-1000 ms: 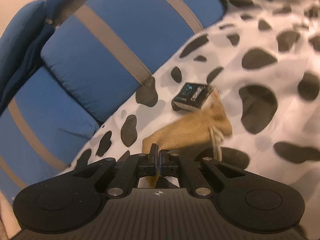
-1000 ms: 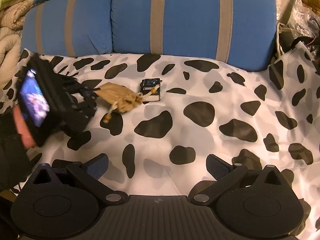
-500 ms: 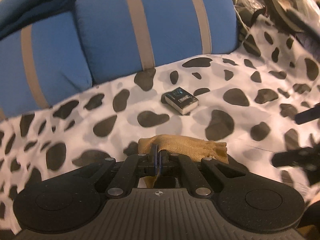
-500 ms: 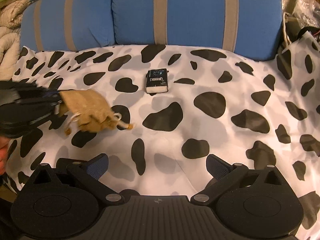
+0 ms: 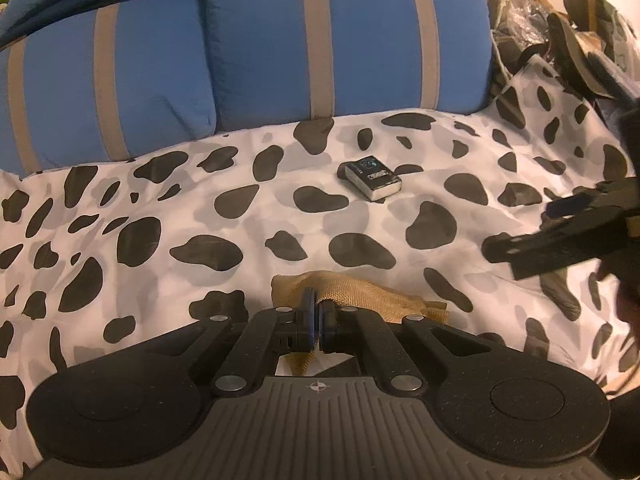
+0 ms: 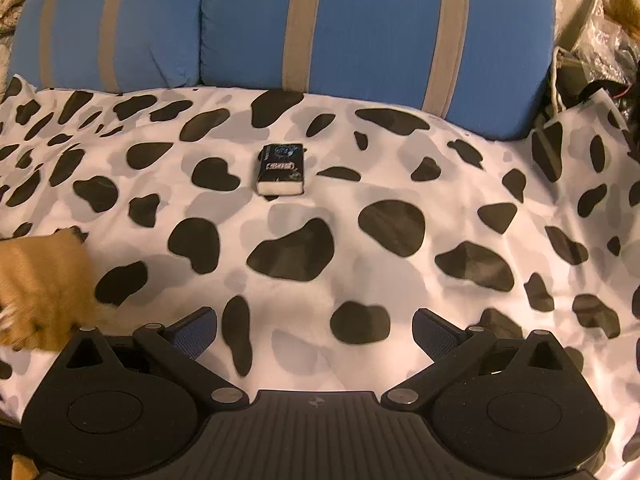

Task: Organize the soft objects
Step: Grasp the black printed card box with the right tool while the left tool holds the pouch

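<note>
One tan pouch (image 5: 360,294) is clamped between the closed jaws of the left gripper (image 5: 318,322), just above the spotted sheet (image 5: 160,216). Its long axis is seen running across the left wrist view, left to right, with the far end reaching right of the jaws. In the right wrist view the pouch (image 6: 36,292) is blurred at the left edge.

A second earlier the pouch was lying by the small box (image 5: 373,178), its cord trailing; it has since been carried well clear of the box. The box has not been moved.

The right gripper (image 6: 314,330) is held with its jaws wide apart and nothing between them.

Counted: one pouch, one box, two blue cushions (image 5: 348,36), two grippers.
</note>
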A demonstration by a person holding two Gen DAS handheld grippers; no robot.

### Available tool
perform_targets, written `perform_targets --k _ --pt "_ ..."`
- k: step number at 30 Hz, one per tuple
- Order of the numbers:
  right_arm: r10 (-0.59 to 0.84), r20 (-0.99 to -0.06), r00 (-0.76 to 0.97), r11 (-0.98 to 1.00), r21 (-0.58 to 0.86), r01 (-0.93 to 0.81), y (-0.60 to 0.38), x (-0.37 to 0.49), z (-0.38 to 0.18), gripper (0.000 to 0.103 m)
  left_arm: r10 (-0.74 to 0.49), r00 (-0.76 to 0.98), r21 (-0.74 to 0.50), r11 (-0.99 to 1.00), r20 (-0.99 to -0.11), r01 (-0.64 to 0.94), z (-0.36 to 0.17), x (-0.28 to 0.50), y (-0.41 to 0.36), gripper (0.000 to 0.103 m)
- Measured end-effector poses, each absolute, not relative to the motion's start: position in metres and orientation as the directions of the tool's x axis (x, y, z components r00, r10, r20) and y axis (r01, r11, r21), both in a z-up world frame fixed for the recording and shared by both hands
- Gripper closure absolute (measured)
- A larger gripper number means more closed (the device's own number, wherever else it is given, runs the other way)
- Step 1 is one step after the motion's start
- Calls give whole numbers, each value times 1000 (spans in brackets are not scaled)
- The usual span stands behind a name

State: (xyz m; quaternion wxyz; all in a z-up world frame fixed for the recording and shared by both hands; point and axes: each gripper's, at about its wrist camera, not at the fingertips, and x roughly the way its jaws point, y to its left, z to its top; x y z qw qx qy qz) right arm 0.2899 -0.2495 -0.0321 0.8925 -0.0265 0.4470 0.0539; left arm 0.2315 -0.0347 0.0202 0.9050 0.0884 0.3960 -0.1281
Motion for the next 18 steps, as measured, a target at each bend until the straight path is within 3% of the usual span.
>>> perform_targets --k 10,18 --pt "57 -755 653 985 -65 -161 -241 323 -47 0 -169 640 -12 970 -750 242 23 239 -16 101" --pt "105 -738 666 967 -80 -240 -227 352 -60 0 -227 611 -55 956 -758 288 24 239 -22 101"
